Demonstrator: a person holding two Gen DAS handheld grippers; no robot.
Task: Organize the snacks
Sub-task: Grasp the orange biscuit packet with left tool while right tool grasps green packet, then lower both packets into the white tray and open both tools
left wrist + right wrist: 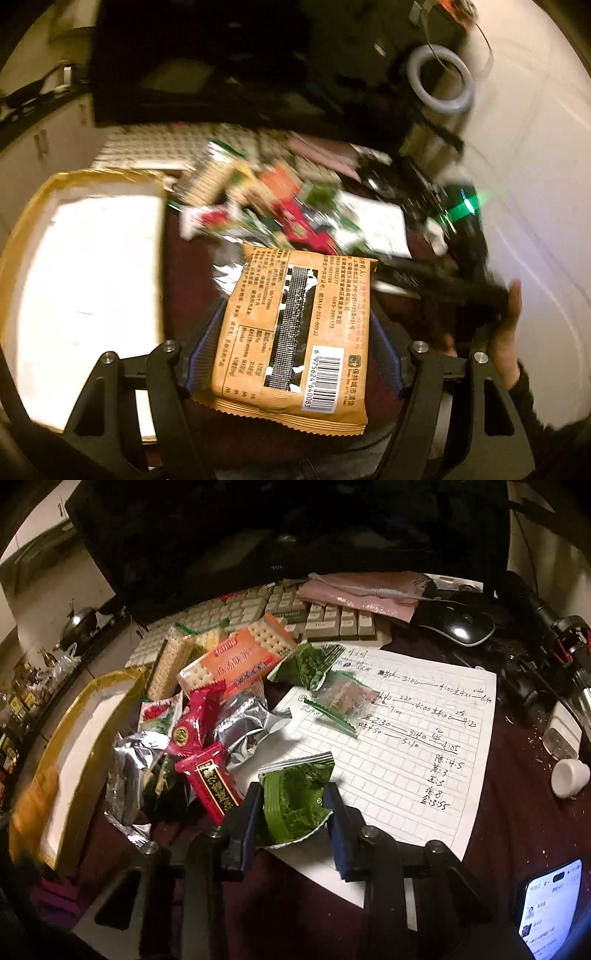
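Left wrist view: snack pile point(258, 206) blurred; fingers point(295, 354) grasp tan packet point(291, 332); right fingers point(293, 805) clamp green packet point(295, 797).

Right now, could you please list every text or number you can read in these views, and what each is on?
"6 975624 640083": barcode on the tan snack packet; its other print is too blurred to read.
"3:00", "4:00", "5:10": handwritten on the gridded sheet.
Orange cracker pack, red packet, phone: unreadable.

Two red packets point(207, 771), three green packets point(295, 801), two cracker packs point(236, 657), one brown packet point(291, 332), one keyboard point(332, 616) and one mouse point(458, 624) are counted.
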